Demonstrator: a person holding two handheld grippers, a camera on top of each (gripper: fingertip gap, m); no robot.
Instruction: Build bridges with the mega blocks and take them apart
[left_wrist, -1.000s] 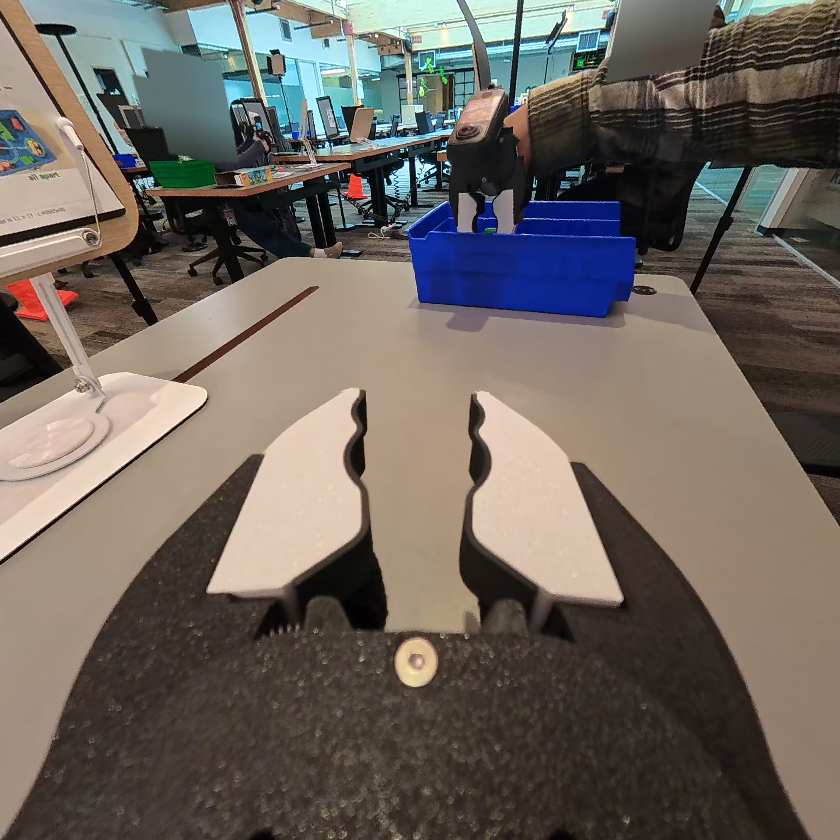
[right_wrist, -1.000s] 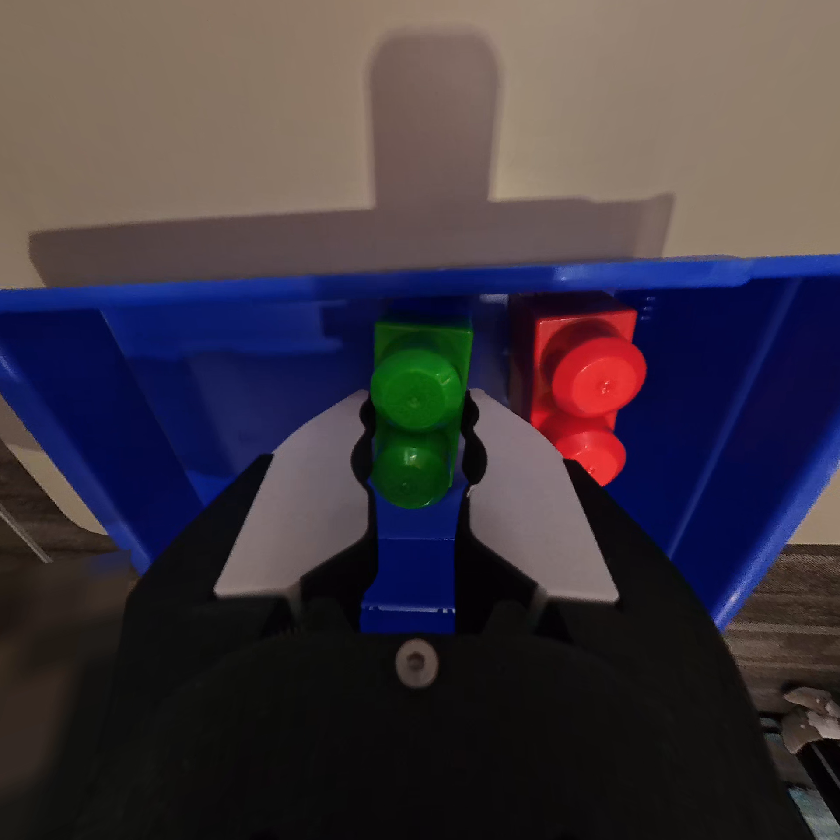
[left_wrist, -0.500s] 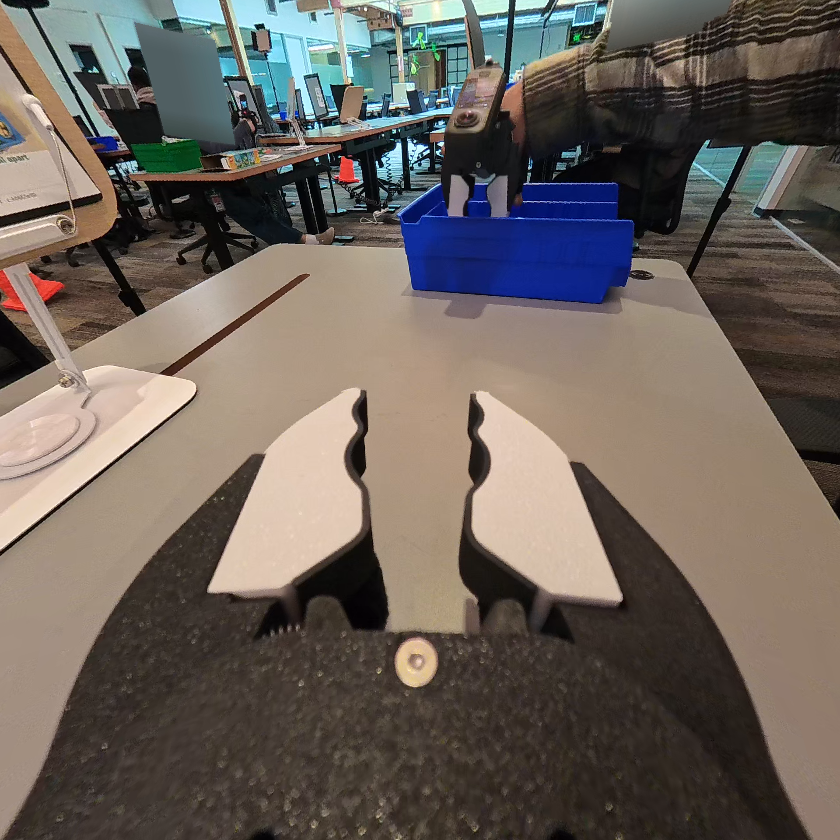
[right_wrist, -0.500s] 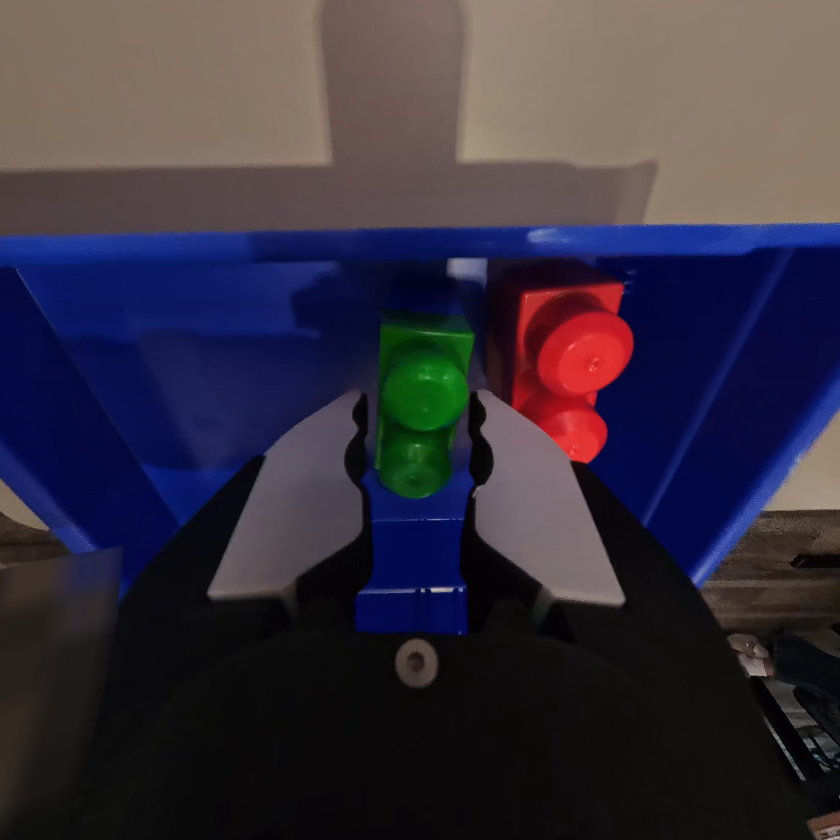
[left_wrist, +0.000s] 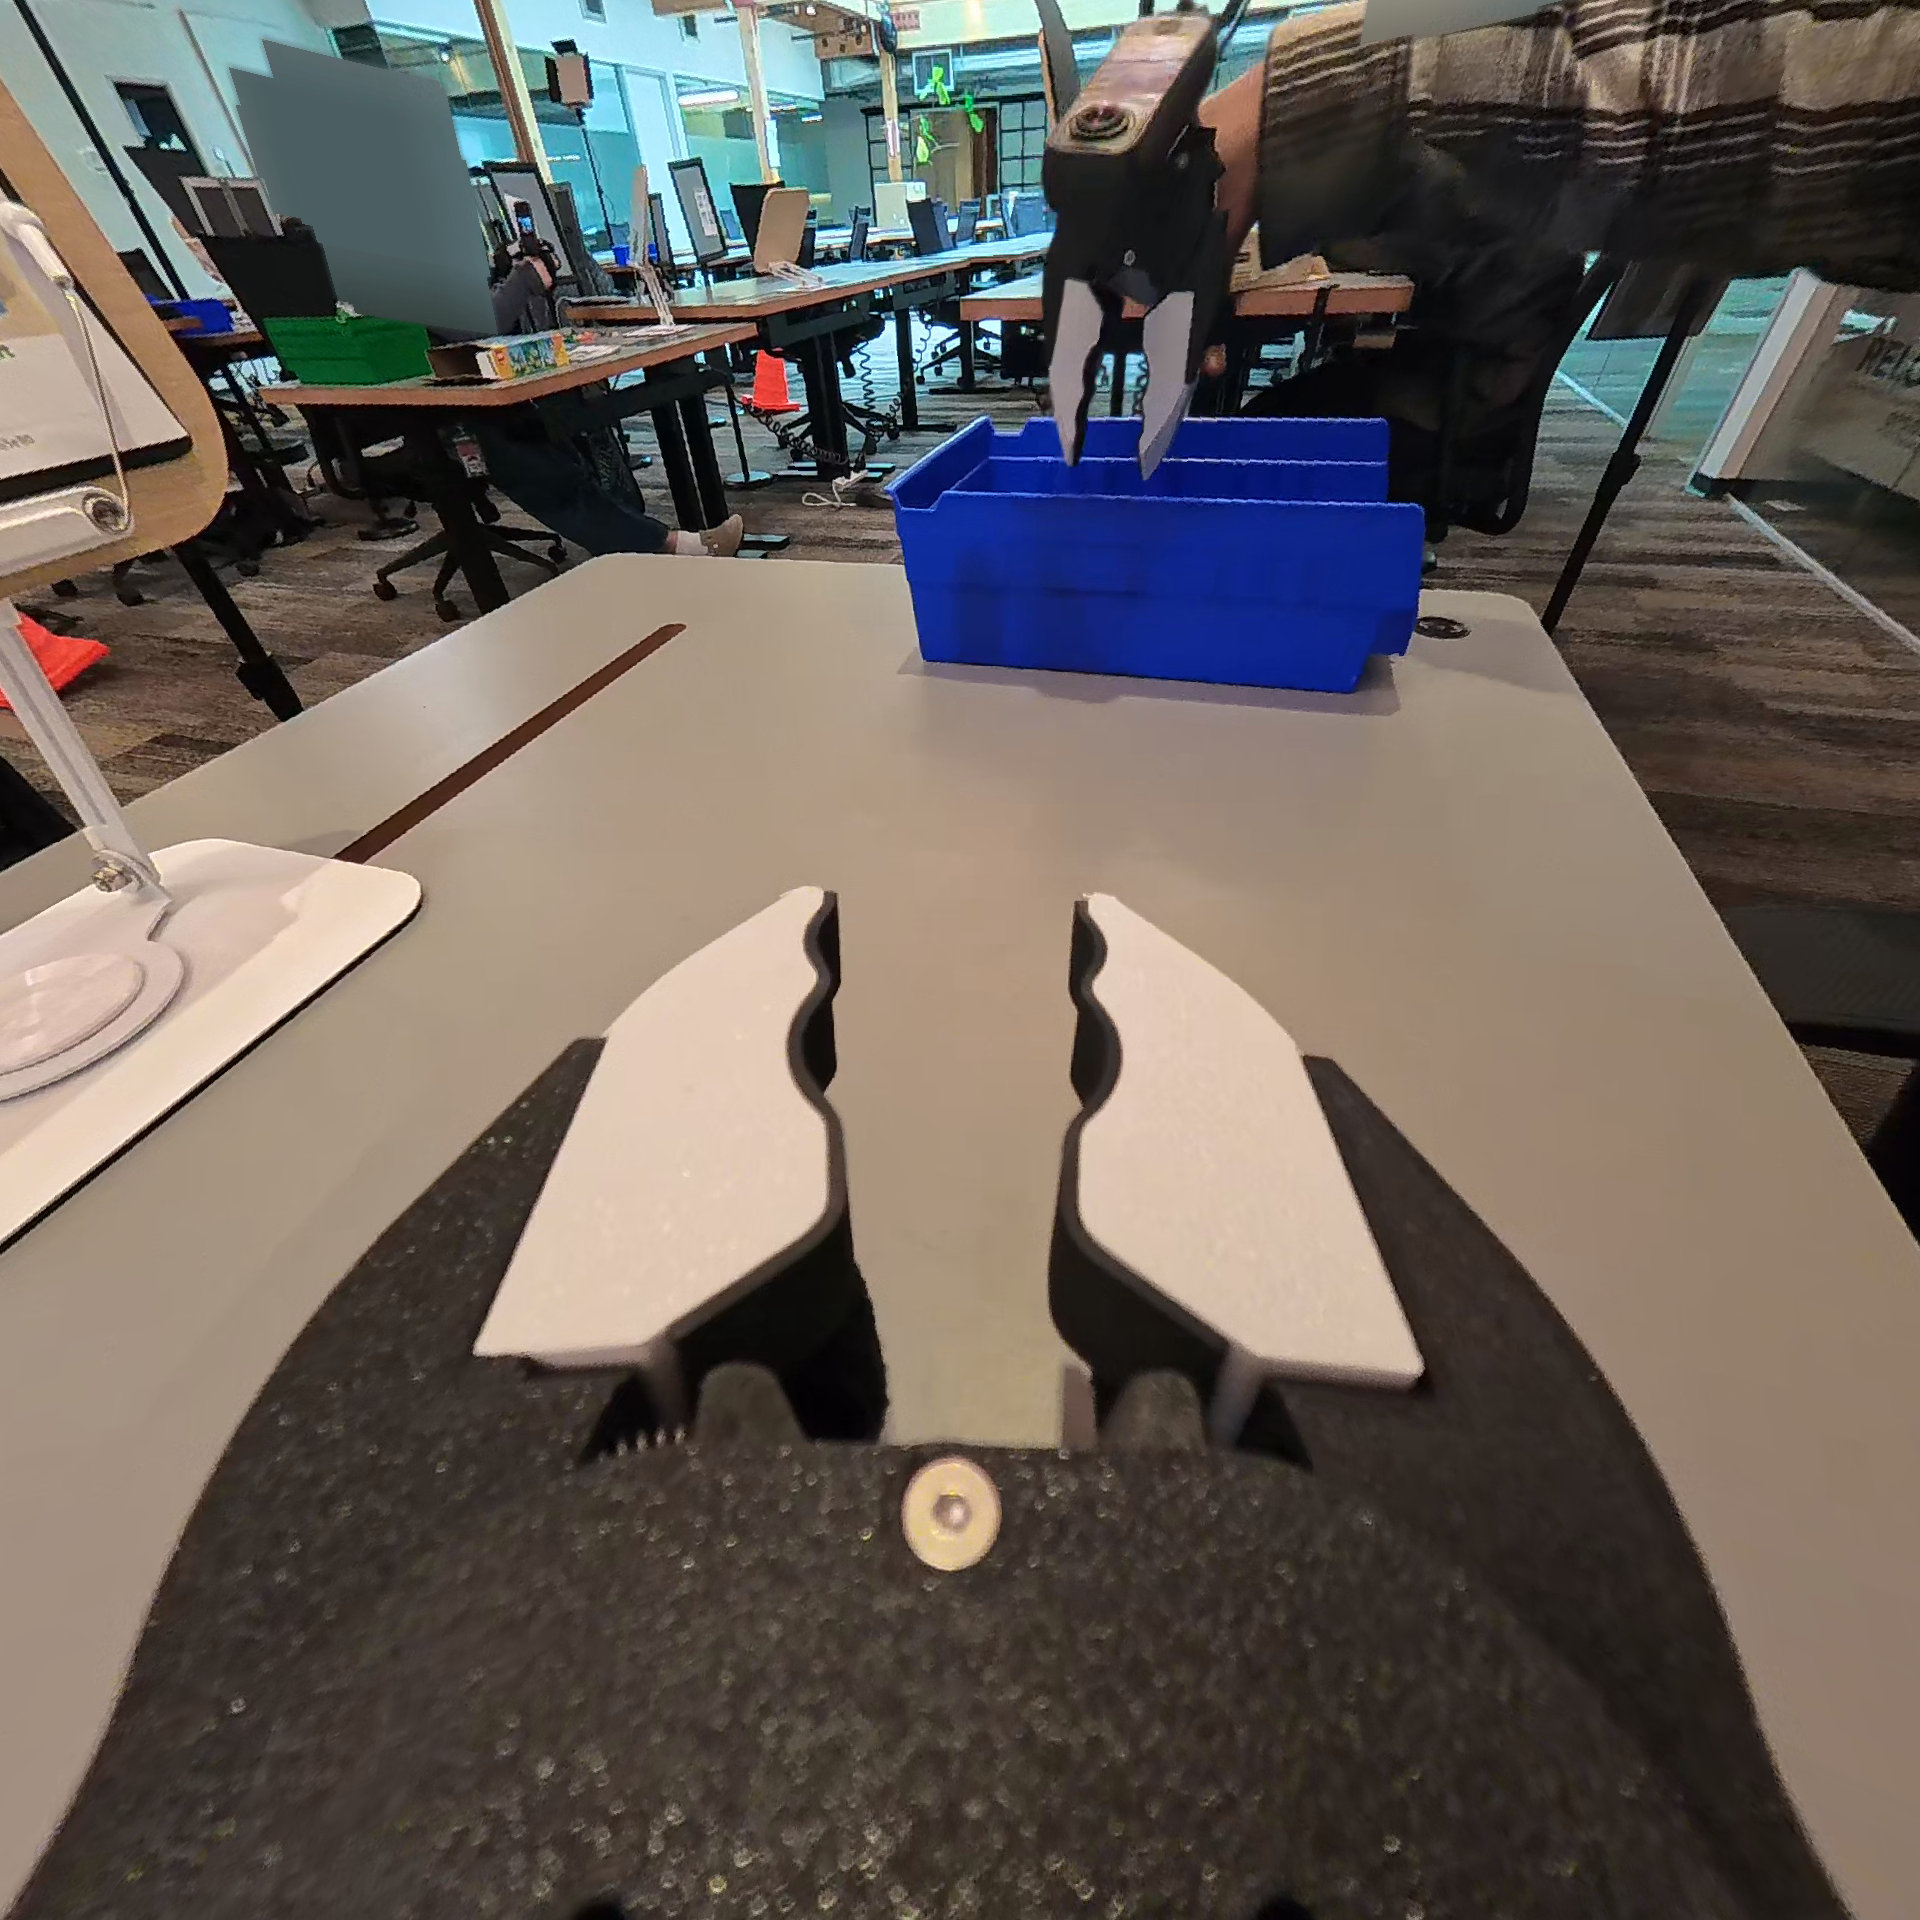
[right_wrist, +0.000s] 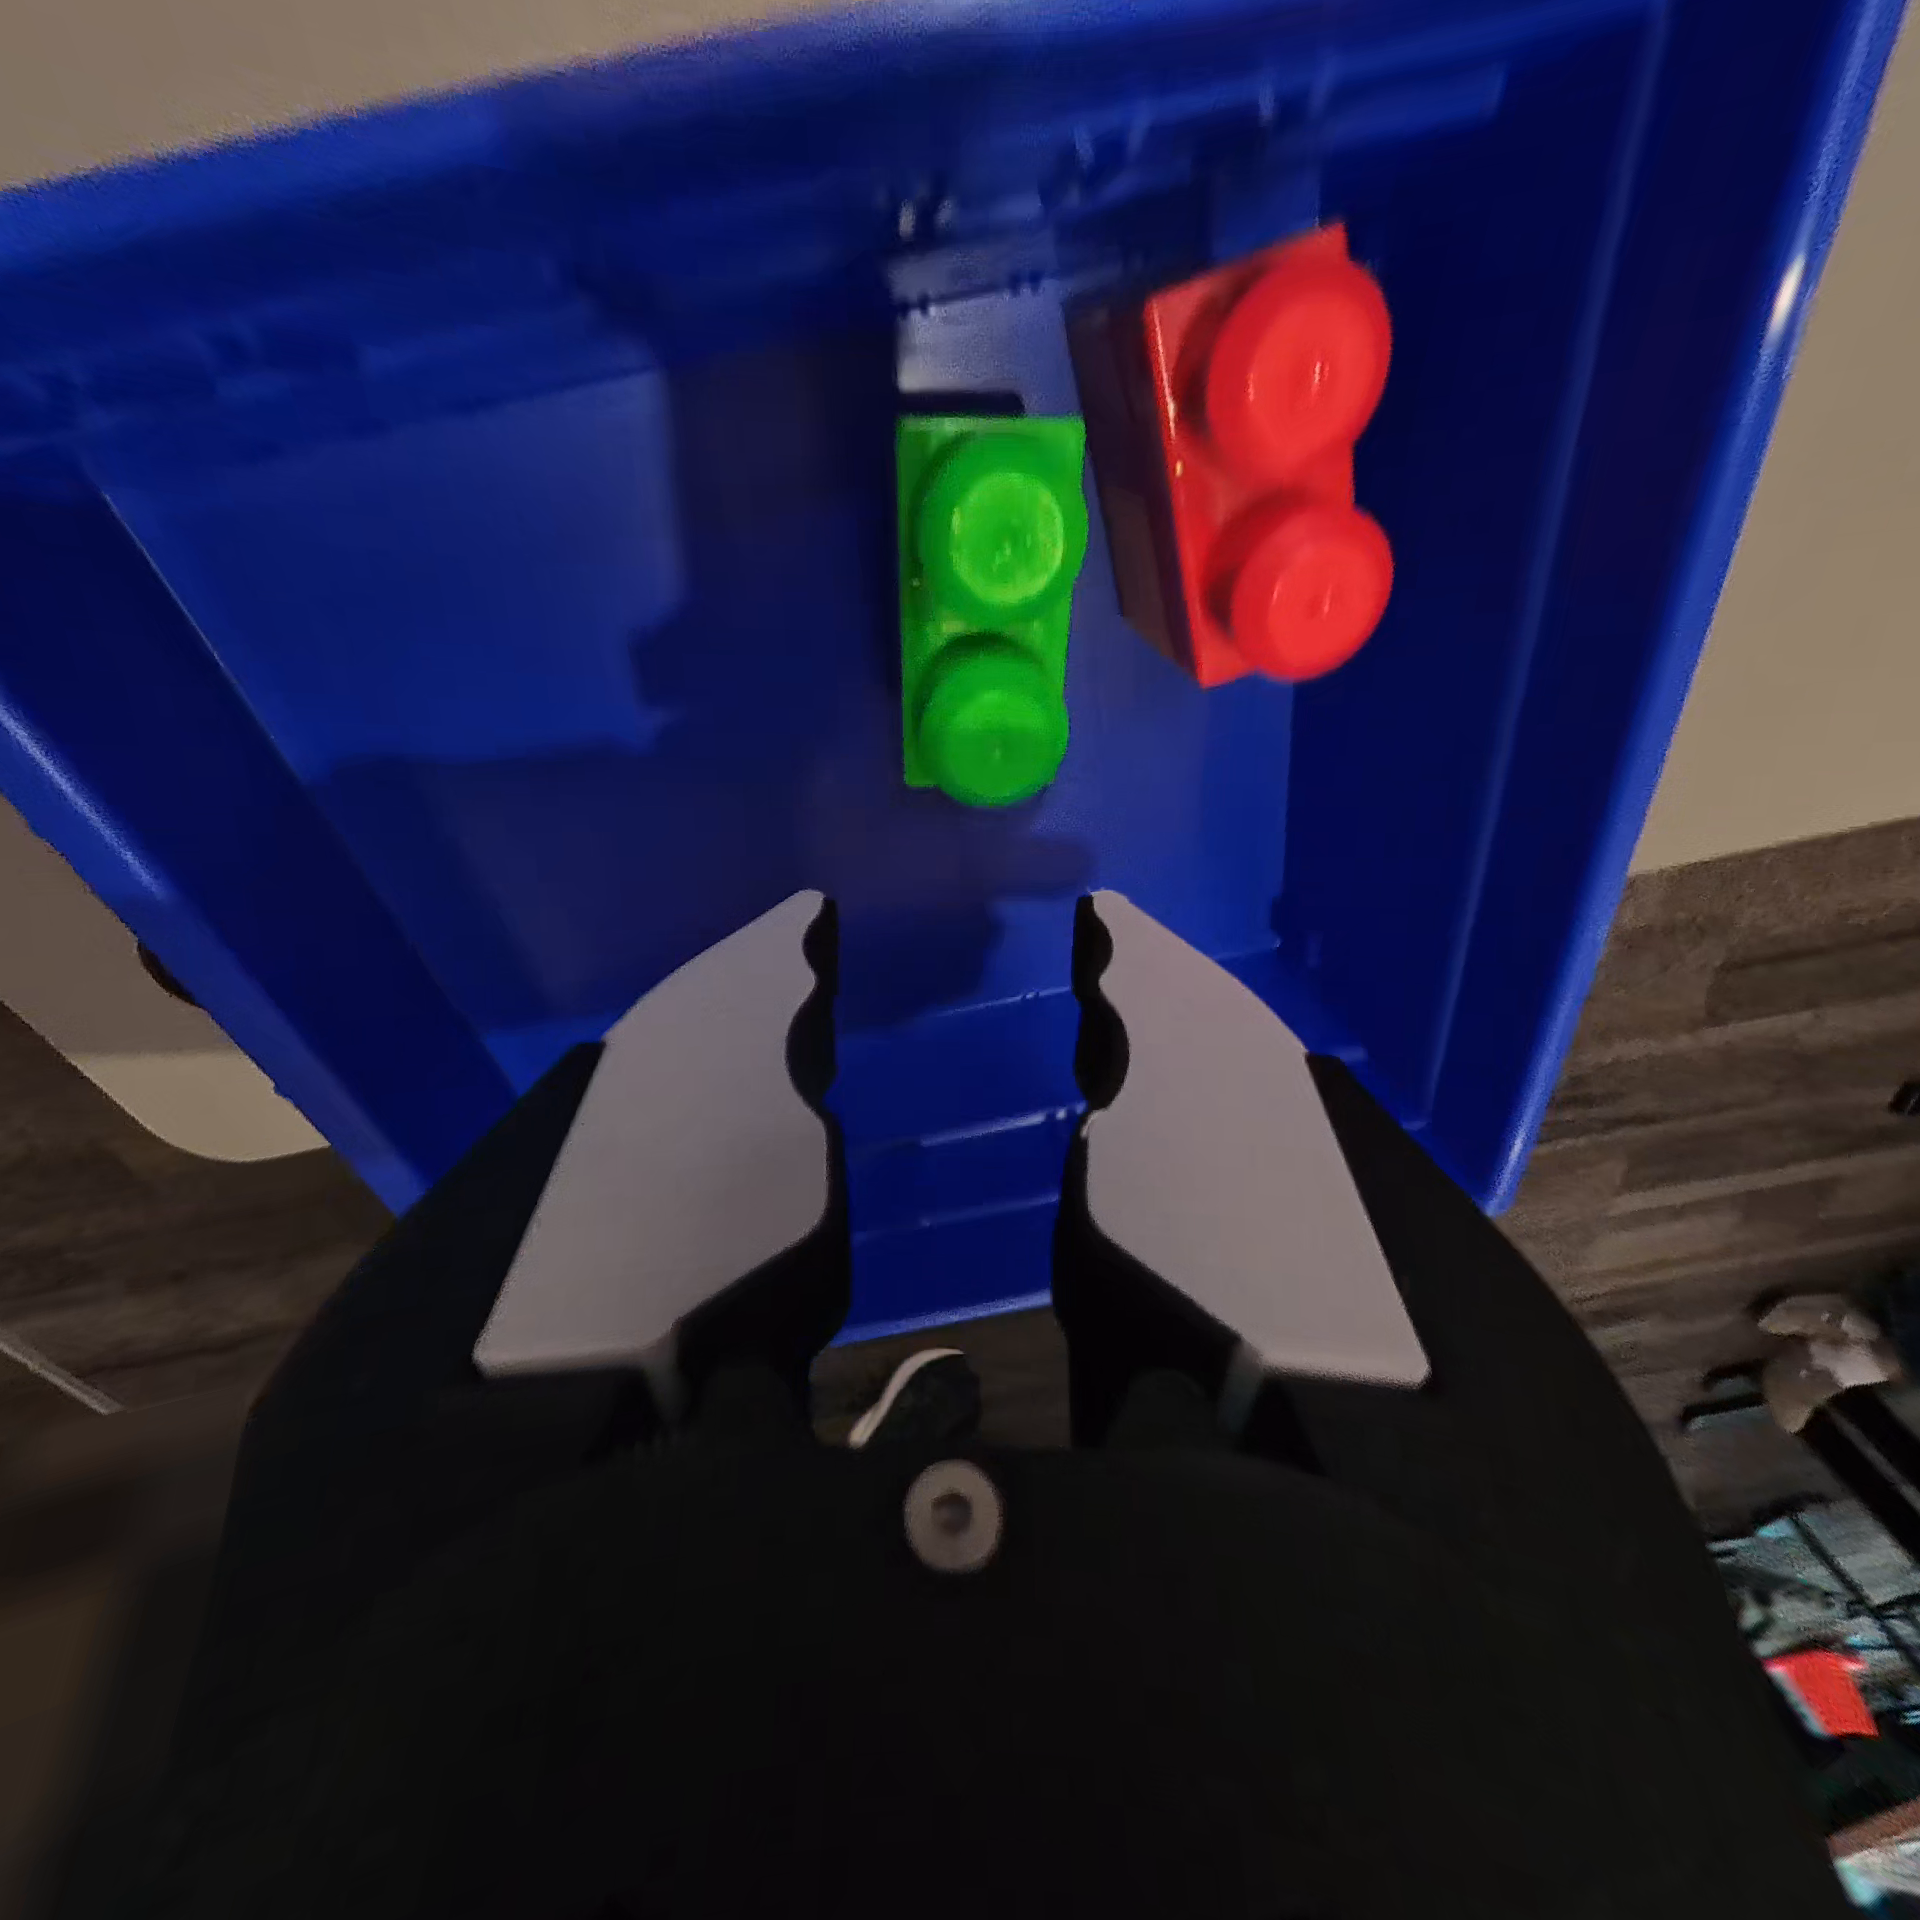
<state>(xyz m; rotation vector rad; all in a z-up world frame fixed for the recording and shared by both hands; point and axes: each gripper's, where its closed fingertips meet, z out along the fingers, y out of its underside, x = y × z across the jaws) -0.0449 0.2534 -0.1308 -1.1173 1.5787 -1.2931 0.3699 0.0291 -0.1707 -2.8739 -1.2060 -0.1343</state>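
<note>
Item: left gripper (left_wrist: 951, 914). It is hovering low over the near part of the grey table (left_wrist: 1351, 935), jaws standing apart with nothing between them, only bare tabletop showing in the gap.

Item: right gripper (right_wrist: 951, 904). It is hanging above the blue bin (left_wrist: 1153, 582), fingers pointing down toward the bin's interior, jaws parted and holding nothing. In the left wrist view the same gripper (left_wrist: 1117, 447) is showing with its fingertips at about the level of the bin's rim, held by a person's hand in a striped sleeve (left_wrist: 1558, 94).

Item: blue bin (right_wrist: 520, 623). It is sitting at the far edge of the table, toward the far right corner.

Item: green block (right_wrist: 987, 603), two studs. It is lying on the bin floor, studs facing the camera, just beyond the right gripper's fingertips and apart from them.

Item: red block (right_wrist: 1268, 457), two studs. It is lying just beside the green block, toward the bin's right wall, slightly tilted; whether the two are touching cannot be told.

Item: white stand base (left_wrist: 208, 966). It is resting at the table's left edge.
</note>
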